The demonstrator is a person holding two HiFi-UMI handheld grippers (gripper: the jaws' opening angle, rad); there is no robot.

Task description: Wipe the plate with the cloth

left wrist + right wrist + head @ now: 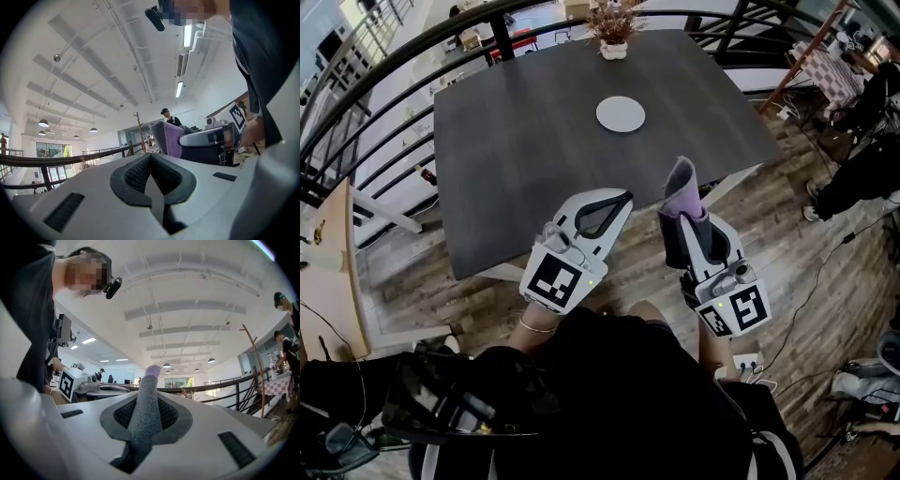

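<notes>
A small white round plate (pixel 621 114) lies on the dark grey table (pixel 534 159), toward its far middle. Both grippers hang in front of the table's near edge, well short of the plate. My right gripper (pixel 680 217) is shut on a folded cloth (pixel 682 192), grey outside and purple inside, which stands up out of the jaws. In the right gripper view the cloth (pixel 146 408) rises between the black pads. My left gripper (pixel 614 203) is shut and holds nothing; its pads (pixel 136 176) meet. The left gripper view catches the cloth (pixel 168 138) and right gripper (pixel 206 140) beside it.
A pot of dried flowers (pixel 614 33) stands at the table's far edge. A black curved railing (pixel 384 66) runs behind the table. People stand at the right (pixel 862 159). Wooden floor (pixel 787 234) surrounds the table, with cables on it.
</notes>
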